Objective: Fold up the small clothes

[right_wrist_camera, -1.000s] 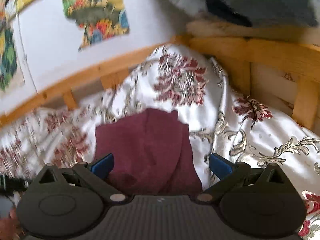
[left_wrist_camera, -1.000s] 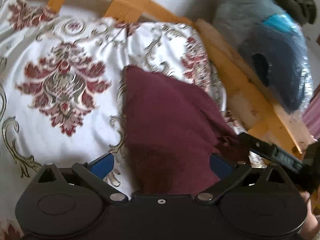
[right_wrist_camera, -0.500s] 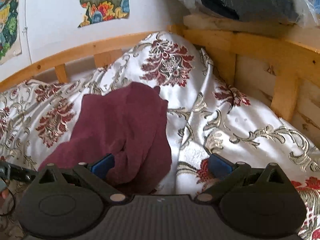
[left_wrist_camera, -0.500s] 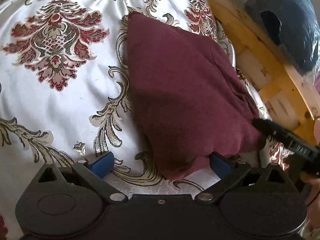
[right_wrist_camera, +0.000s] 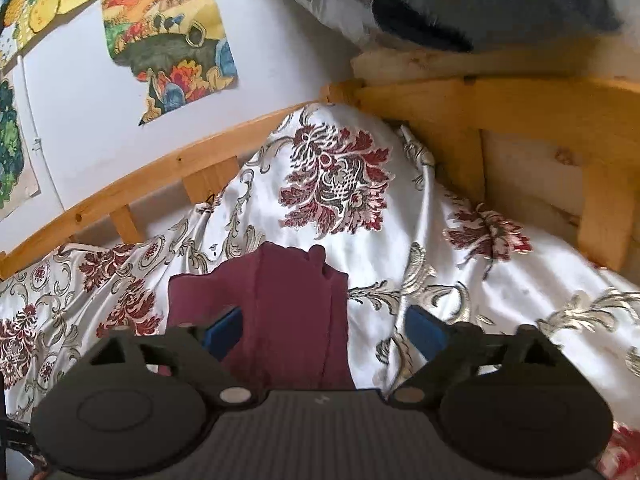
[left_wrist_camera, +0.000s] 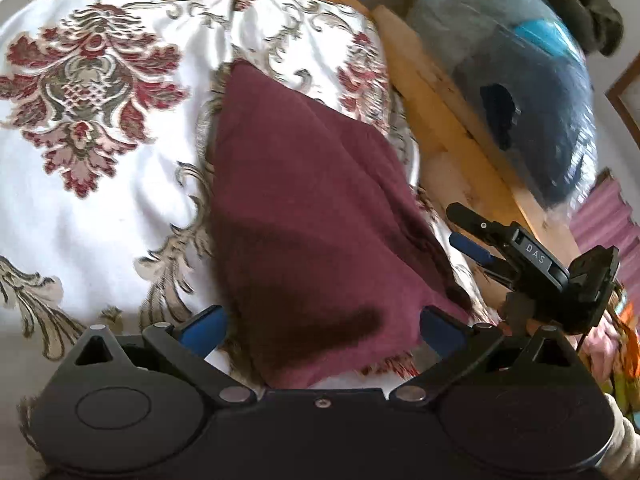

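Note:
A maroon cloth (left_wrist_camera: 304,208) lies folded on the white bedspread with red and gold flowers (left_wrist_camera: 92,184). My left gripper (left_wrist_camera: 322,326) is open, its blue pads either side of the cloth's near edge, not closed on it. My right gripper (right_wrist_camera: 324,330) is open too, with the cloth (right_wrist_camera: 288,304) between its fingers at the cloth's right end. The right gripper also shows in the left wrist view (left_wrist_camera: 472,234), at the cloth's right side with its fingers apart.
A wooden bed frame (left_wrist_camera: 452,120) runs along the right and back edges (right_wrist_camera: 540,120). A grey bundle in clear plastic (left_wrist_camera: 532,80) rests on the frame. Paper pictures (right_wrist_camera: 172,36) hang on the white wall. Pink and orange fabric (left_wrist_camera: 608,344) lies at the far right.
Both grippers stay open. The left view has pulled back and tilted up, showing the frame and bundle again. The right gripper has moved in over the cloth's right end.

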{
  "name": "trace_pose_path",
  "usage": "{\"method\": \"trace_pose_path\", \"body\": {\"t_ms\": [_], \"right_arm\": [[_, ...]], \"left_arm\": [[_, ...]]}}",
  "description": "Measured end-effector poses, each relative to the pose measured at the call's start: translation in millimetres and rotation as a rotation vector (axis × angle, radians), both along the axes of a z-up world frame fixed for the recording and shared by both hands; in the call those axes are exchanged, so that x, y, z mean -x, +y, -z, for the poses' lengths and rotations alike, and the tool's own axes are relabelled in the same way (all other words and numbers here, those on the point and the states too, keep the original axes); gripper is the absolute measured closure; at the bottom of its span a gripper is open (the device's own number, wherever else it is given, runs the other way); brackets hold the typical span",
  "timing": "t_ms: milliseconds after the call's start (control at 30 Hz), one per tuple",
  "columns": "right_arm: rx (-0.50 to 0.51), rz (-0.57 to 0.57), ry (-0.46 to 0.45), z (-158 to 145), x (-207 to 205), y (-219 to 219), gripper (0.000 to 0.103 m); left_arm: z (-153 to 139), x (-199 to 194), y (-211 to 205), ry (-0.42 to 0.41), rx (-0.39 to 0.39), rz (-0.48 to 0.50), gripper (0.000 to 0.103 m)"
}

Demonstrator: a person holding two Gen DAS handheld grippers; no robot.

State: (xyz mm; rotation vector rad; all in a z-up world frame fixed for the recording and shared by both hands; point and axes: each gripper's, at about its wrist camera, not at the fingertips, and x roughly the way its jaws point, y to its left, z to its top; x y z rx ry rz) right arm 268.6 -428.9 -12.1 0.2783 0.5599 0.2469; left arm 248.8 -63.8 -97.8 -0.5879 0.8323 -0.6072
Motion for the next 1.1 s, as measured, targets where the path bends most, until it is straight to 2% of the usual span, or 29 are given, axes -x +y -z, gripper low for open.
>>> {"method": "trace_pose_path", "body": {"t_ms": [167, 367, 467, 533, 600, 700, 800, 933, 1033, 1100], "right_arm": [[0.03, -0.03, 0.023, 4.6, -25.2, 13.5, 0.036], [0.071, -0.038, 0.045, 10.1, -38.2, 27.5, 0.037], [0.079, -0.027, 0.051, 13.0, -39.0, 30.3, 0.045], [0.091, -0.012, 0.051, 14.8, -39.2, 31.3, 0.053], [0.09, -0.007, 0.046, 15.5, -39.0, 32.0, 0.068], [0.101, -0.016, 0.031, 14.2, -37.2, 36.1, 0.079], [0.161, -0.017, 0.005, 9.4, -34.1, 44.7, 0.088], [0.208, -0.018, -0.043, 1.5, -29.6, 49.2, 0.09], [0.202, -0.032, -0.01, 7.7, -34.7, 44.9, 0.089], [0.152, -0.042, 0.015, 11.5, -37.2, 38.4, 0.081]], "left_arm": [[14.5, -10.7, 4.5, 0.074, 0.002, -0.041, 0.001], [18.6, -11.9, 5.9, 0.078, 0.007, -0.021, 0.001], [19.2, -12.3, 6.4, 0.083, 0.01, -0.02, 0.001], [19.0, -13.6, 5.8, 0.088, 0.009, -0.019, 0.001], [19.4, -13.2, 6.3, 0.087, 0.007, -0.014, 0.001], [19.2, -13.8, 5.7, 0.084, 0.001, -0.01, 0.001], [19.2, -14.3, 5.4, 0.08, -0.004, -0.006, 0.001], [18.6, -14.3, 4.0, 0.067, -0.023, 0.002, 0.001], [17.8, -14.4, 3.7, 0.06, -0.032, 0.008, 0.001], [18.0, -15.4, 5.3, 0.062, -0.023, 0.011, 0.001]]}}
